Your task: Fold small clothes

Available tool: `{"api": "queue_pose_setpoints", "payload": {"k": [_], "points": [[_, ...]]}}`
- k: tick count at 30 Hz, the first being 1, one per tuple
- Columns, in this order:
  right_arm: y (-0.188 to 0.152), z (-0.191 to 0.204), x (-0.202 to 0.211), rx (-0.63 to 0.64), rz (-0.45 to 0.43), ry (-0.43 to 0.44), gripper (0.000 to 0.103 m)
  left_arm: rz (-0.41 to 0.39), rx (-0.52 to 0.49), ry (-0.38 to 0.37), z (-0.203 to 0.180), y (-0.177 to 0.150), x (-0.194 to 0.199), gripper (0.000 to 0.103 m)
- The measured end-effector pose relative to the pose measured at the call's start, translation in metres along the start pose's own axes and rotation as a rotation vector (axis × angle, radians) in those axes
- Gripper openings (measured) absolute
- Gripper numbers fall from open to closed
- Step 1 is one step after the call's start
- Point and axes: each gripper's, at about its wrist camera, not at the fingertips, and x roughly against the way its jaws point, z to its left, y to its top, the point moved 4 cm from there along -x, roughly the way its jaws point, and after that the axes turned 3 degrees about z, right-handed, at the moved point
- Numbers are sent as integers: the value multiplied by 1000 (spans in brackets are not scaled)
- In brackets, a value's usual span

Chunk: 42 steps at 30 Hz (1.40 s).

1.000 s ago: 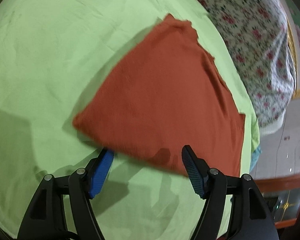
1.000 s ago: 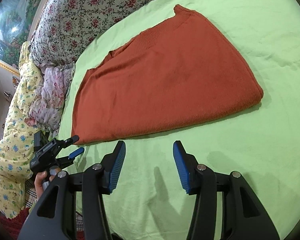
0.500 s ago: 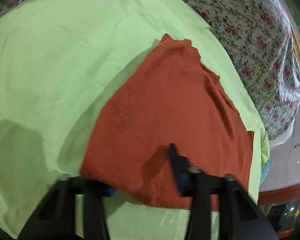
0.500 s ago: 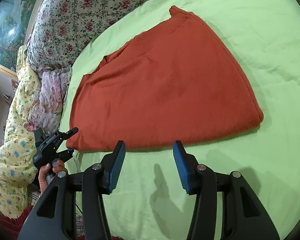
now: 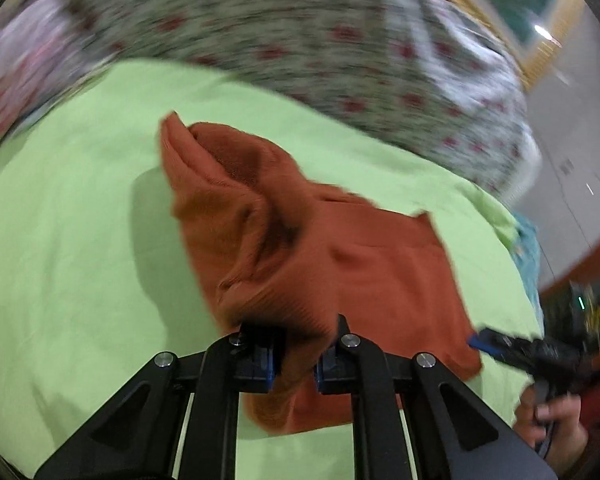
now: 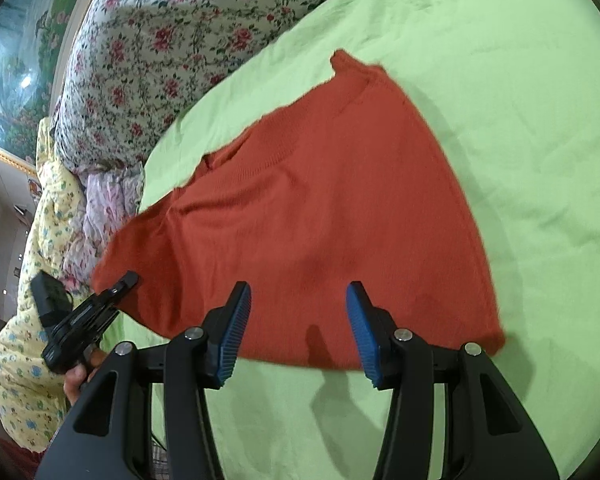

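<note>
One soft, limp sweater (image 5: 340, 264) sagged from the left gripper (image 5: 296, 364), just clamped on its edge; right gripper (image 6: 296, 332) gaped over its hem

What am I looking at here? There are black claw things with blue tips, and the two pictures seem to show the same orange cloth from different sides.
No robot here: a person holds a hand-held clamp in each hand, and each clamp carries a wide-angle camera that looks out along its two fingers. That is why the pictures bulge at the edges.

One picture is from the left gripper. Its jaws have just been closing and now pinch an edge of the orange knitted garment, which is bunched up and raised there. The other clamp and the hand holding it show at its right edge.

The other picture is from the right gripper. Its blue pads stand apart above the garment's near edge, holding nothing.

The garment lies on a green sheet. Beyond it sits a floral quilt.
</note>
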Motion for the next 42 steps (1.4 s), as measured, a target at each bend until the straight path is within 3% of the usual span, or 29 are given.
{"api": "queue_pose_setpoints", "payload": {"k": [4,8,14,20,26,29,32,36,42], "points": [[20,-4,1,-1,-18,17,51,56,-146,-84,-55,-13,-25,8],[40,-5,-13,-5,19,52,51,167,-216,-81,-75,-41,-70,6],[69,4,-59,-21,104,126,51,182,-208,-92,-69,-45,-71,6],[97,44,-122,72,214,196,51,176,-184,-106,-63,-40,-64,6],[110,86,-173,191,287,192,51,171,-165,-110,-57,-43,-62,6],[110,98,-183,243,303,172,20,171,-164,-116,-58,-41,-59,6],[112,102,-166,255,264,196,17,166,-184,-153,-69,-39,-50,6],[119,93,-110,251,170,226,16,170,-238,-241,-106,-39,-45,6],[125,39,-30,230,45,133,16,214,-359,-342,-173,-59,-67,6]]}}
